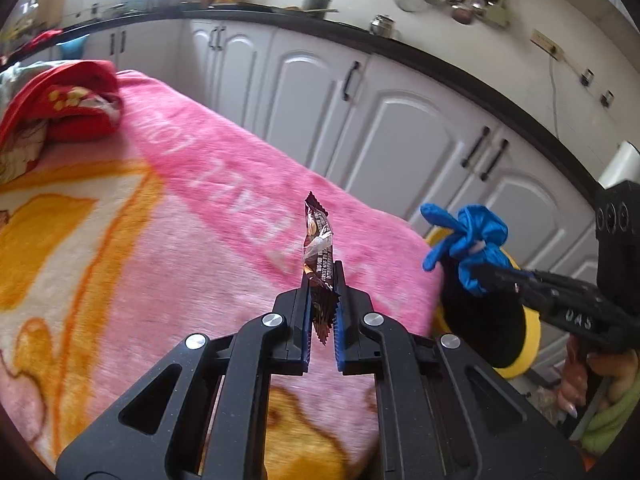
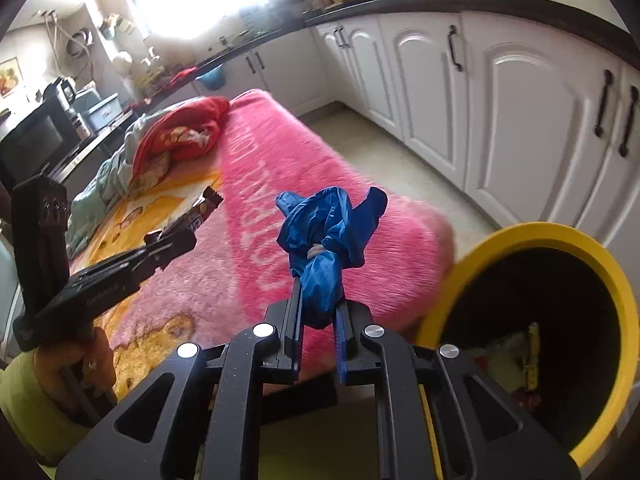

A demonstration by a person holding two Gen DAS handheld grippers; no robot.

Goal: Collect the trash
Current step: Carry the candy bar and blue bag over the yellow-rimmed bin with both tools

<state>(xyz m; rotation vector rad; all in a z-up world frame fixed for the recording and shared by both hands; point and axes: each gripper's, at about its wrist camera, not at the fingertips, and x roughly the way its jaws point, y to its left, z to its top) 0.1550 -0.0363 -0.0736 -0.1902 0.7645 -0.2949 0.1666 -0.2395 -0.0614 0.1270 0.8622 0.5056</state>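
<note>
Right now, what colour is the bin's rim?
Yellow, with a dark inside; the bin shows best in the right wrist view.

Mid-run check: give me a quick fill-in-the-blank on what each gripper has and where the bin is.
1. The left gripper is shut on a brown snack ____.
2. The right gripper is shut on a crumpled ____ glove.
3. The bin has a ____ rim.
4. The blanket under both grippers is mainly ____.

Missing words: wrapper; blue; yellow; pink

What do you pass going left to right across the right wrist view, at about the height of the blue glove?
Left gripper holding the brown wrapper → pink blanket → blue glove in the right gripper → yellow bin.
</note>
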